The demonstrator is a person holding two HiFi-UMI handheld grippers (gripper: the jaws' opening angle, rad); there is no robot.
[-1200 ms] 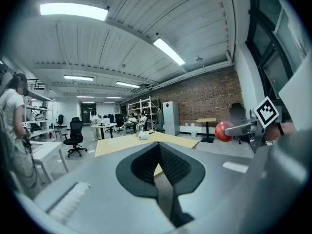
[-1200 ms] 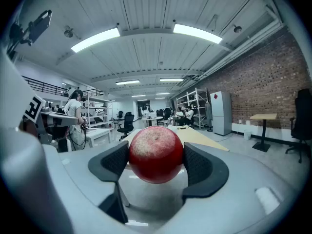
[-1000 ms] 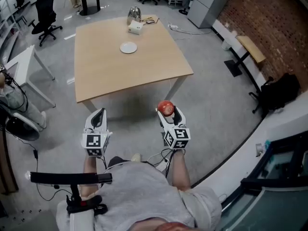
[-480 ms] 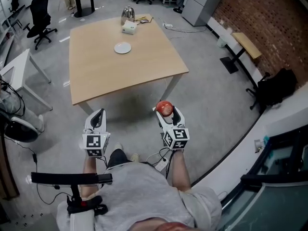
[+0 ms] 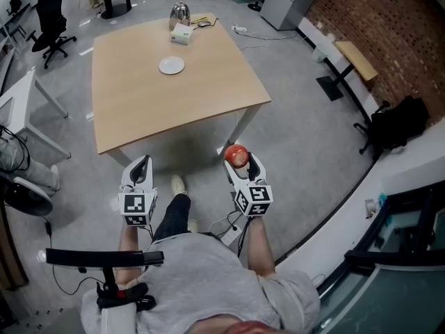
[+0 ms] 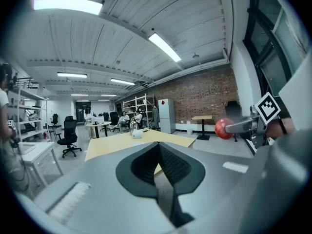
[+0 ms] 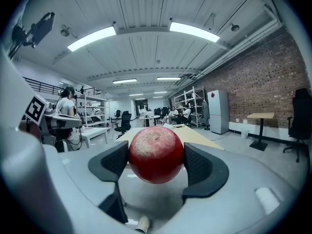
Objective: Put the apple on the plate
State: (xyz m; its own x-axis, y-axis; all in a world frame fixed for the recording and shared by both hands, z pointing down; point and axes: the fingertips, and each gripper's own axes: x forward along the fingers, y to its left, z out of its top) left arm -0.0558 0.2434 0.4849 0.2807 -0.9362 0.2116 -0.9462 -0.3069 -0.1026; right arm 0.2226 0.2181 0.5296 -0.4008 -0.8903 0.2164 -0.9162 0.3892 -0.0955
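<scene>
**Q:** What is recorded for the right hand-held gripper (image 5: 238, 160)?

**A:** Its jaws are set partly apart and are clamped on the red apple (image 7: 156, 154). In the right gripper view, the apple is seen pressed between the two dark pads, one pad on each side.

**Q:** Where is the apple located?

**A:** It is held in the air above the grey floor (image 5: 306, 131), just short of the near edge of the wooden tabletop (image 5: 174, 106) and apart from it. The white plate (image 5: 172, 65) is seen on the far half of the tabletop, well apart from the apple.

**Q:** What is recorded for the left hand-held gripper (image 5: 141, 165)?

**A:** Its jaws are closed against each other, and nothing is gripped between them. It is held over the floor, roughly level with the right hand-held gripper. The person's shoe (image 5: 178, 184) is seen on the floor between the two.

**Q:** What else is carried by the tabletop?

**A:** A small white box (image 5: 181, 35) and a shiny metal vessel (image 5: 179, 12) are placed near the far edge, beyond the plate. The box is set just in front of the vessel. Whether the two are touching cannot be determined.
</scene>
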